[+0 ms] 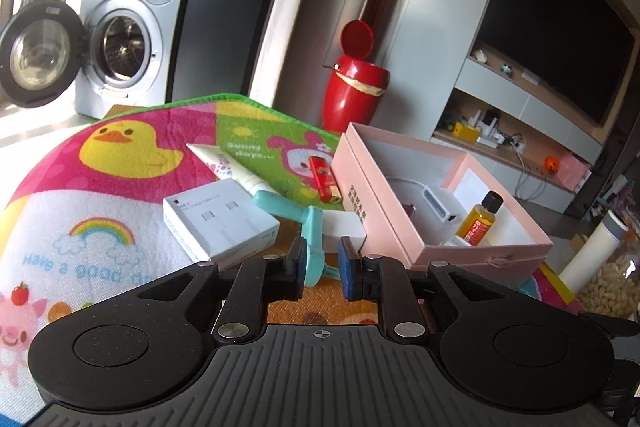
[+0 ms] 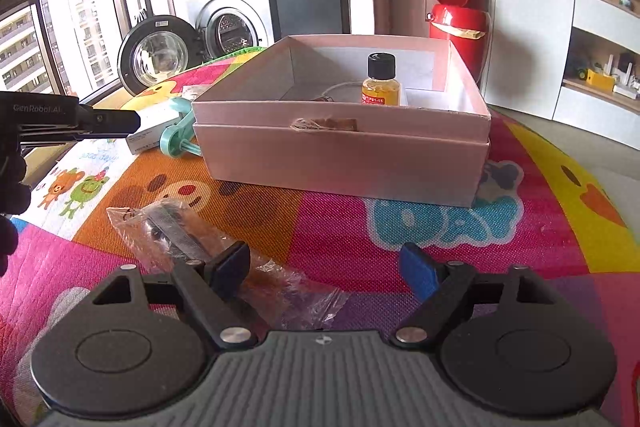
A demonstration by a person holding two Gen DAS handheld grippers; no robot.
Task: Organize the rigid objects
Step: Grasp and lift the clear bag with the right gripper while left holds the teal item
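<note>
The left gripper (image 1: pixel 323 263) is narrowed around the teal folding tool (image 1: pixel 310 227) beside the pink box (image 1: pixel 400 227) — close squarely on its handle before lifting. The right gripper (image 2: pixel 326 269) hangs wide, empty, over a cellophane packet (image 2: pixel 180 227).

A washing machine (image 1: pixel 128 39) stands with its door (image 1: pixel 38 53) open; a red bin (image 1: pixel 354 87) nearby; a television (image 1: pixel 560 23) above shelves (image 1: pixel 516 143).
</note>
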